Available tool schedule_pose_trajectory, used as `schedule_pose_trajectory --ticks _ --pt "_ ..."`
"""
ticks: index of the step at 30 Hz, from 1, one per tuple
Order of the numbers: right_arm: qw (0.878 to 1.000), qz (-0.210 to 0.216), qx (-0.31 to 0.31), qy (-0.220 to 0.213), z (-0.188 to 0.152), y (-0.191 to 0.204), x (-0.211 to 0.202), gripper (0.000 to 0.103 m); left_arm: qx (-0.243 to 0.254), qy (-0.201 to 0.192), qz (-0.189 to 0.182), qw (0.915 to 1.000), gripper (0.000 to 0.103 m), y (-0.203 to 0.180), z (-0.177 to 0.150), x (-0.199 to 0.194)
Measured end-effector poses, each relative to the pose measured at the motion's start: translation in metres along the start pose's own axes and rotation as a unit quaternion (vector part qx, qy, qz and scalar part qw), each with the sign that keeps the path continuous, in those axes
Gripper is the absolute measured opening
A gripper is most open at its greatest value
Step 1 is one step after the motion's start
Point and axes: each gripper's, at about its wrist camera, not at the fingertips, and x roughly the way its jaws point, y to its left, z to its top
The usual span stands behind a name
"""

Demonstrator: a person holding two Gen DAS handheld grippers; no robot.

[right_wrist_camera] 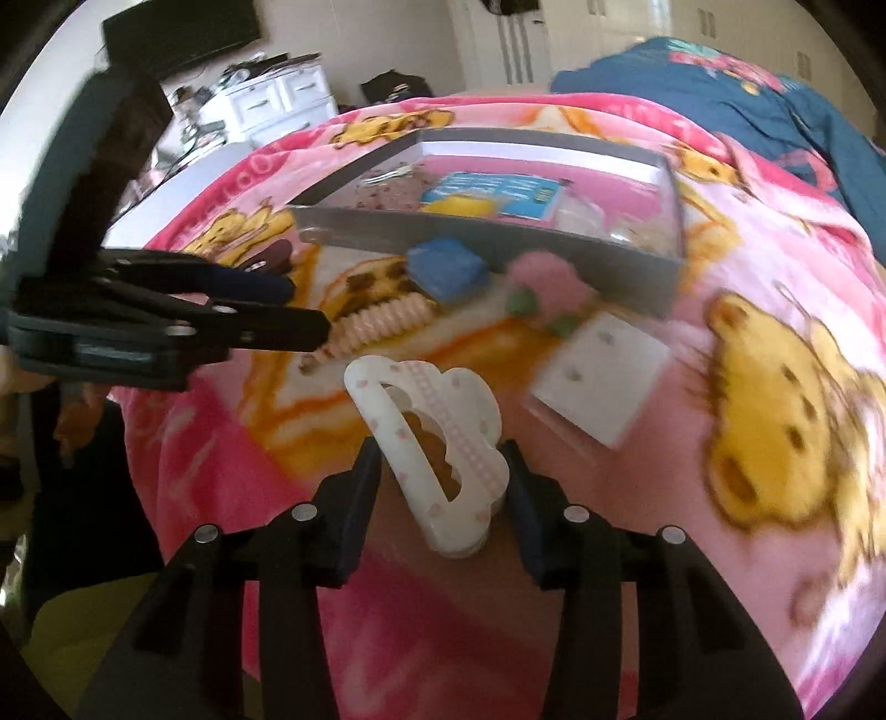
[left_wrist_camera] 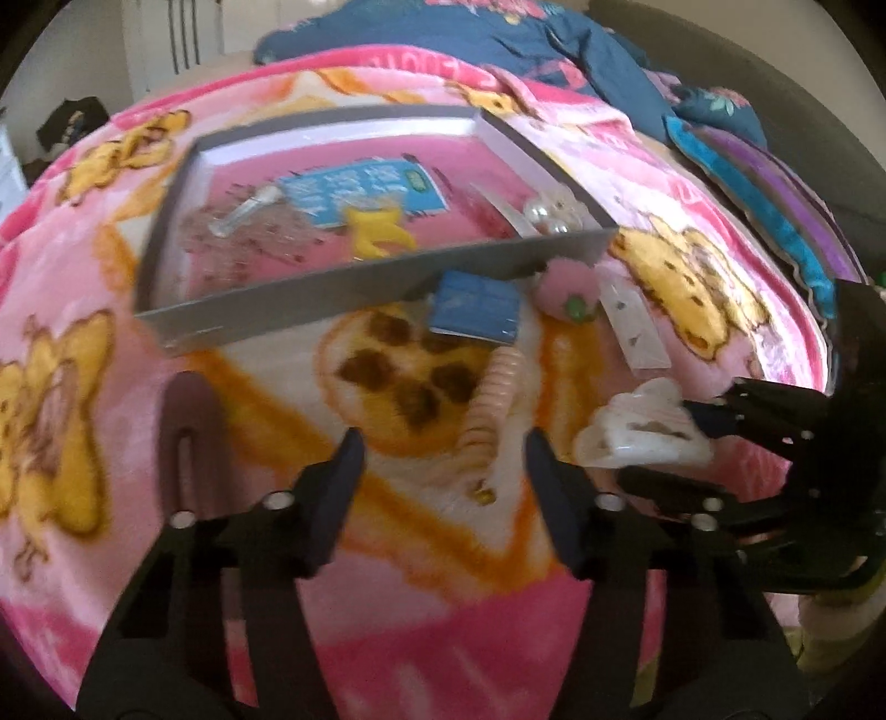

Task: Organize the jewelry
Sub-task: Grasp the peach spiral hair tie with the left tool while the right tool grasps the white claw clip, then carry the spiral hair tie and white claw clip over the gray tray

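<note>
A grey shallow box (left_wrist_camera: 288, 302) (right_wrist_camera: 498, 243) lies on the pink blanket and holds several hair pieces. My left gripper (left_wrist_camera: 443, 471) is open, with a pale pink spiral hair tie (left_wrist_camera: 493, 404) (right_wrist_camera: 376, 321) between its fingers on the blanket. My right gripper (right_wrist_camera: 443, 471) is open around a white cloud-shaped hair claw (right_wrist_camera: 437, 454) (left_wrist_camera: 637, 432); its pads stand on either side of the claw. The right gripper shows in the left wrist view (left_wrist_camera: 664, 443), and the left gripper shows in the right wrist view (right_wrist_camera: 310, 310).
In front of the box lie a blue card (left_wrist_camera: 476, 304), a pink strawberry piece (left_wrist_camera: 570, 288), a white earring card (right_wrist_camera: 603, 376) and a mauve clip (left_wrist_camera: 185, 426). A blue quilt (left_wrist_camera: 498, 39) lies behind, and white drawers (right_wrist_camera: 271, 94) stand beyond the bed.
</note>
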Motion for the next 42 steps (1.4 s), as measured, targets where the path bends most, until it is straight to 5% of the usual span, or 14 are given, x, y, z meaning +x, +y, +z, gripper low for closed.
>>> schedule_pose_trajectory --ticks 9,21,42 --pt "0.996 -0.038 0.068 -0.032 -0.010 -0.033 -0.042 0.042 0.018 0.020 -0.026 0.9993 0.011 -0.014 0.003 0.022" --pt "0.994 -0.043 0.077 -0.064 0.001 -0.022 -0.073 0.042 -0.006 -0.035 -0.047 0.9983 0.011 -0.007 -0.007 -0.029" --pt "0.995 -0.002 0.016 -0.097 0.063 0.050 -0.077 0.042 -0.059 -0.108 -0.002 0.9924 0.011 0.042 -0.011 -0.104"
